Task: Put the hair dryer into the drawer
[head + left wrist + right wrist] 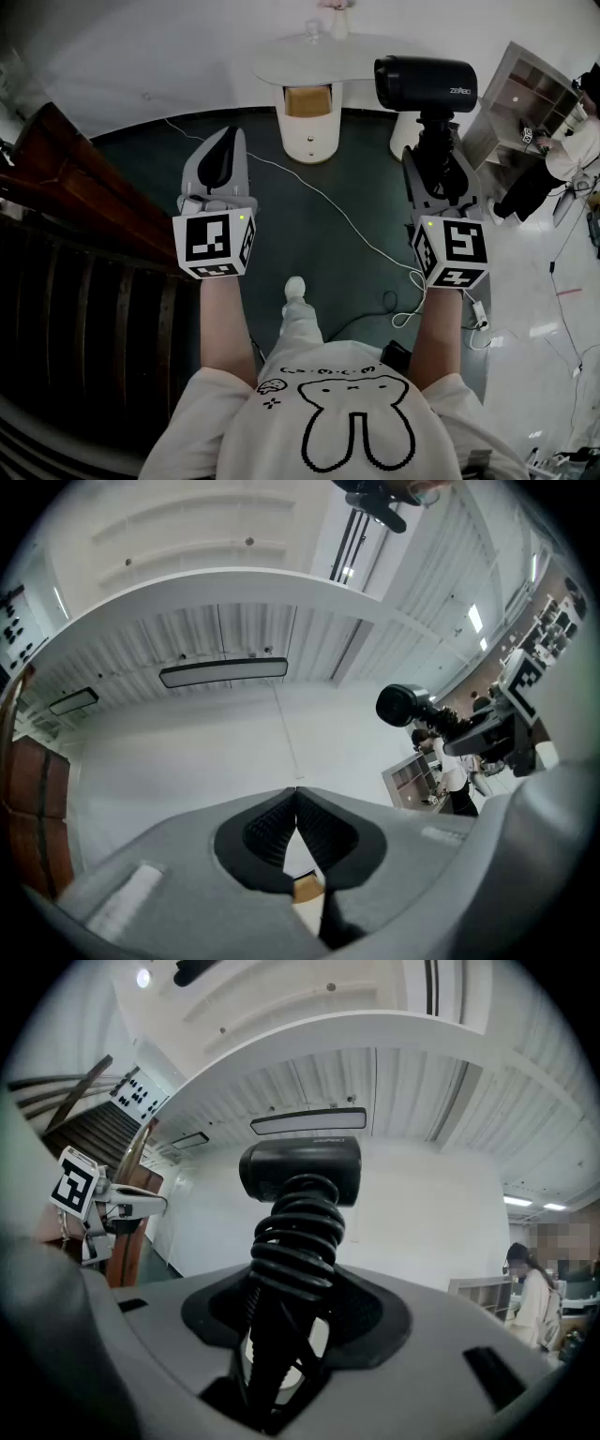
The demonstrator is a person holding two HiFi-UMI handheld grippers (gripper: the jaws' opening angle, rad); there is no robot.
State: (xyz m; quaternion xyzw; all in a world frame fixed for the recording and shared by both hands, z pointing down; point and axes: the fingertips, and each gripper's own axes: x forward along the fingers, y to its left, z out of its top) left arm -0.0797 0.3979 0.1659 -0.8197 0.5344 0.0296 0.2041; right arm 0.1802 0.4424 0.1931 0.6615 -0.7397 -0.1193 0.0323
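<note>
Left gripper (225, 139): its jaws are pressed together at the tips with nothing between the black pads; it is held out over the dark floor, left of the person's midline.
Right gripper (434, 141): its jaws are clamped on the handle of the hair dryer, partly spread by the thickness of what they grip.
Hair dryer (427, 82): black, raised in the air at the far right, with its barrel lying crosswise above the right gripper and its handle pointing down into the jaws.
Coiled cord (298, 1232): black and wound round the hair dryer's handle, it runs down between the right gripper's pads.
Drawer (307, 100): set in the front of the small white table, open, with its tan inside showing; it is far centre, well apart from the hair dryer and to its left.
Small white table (281, 66): rounded top, standing on the dark floor against the far wall.
White cable (319, 192): trails across the floor from the table's foot toward the near right.
Wooden staircase (75, 187): runs along the left side.
Open shelf unit (525, 94): at the far right, with another person (562, 155) bent beside it.
</note>
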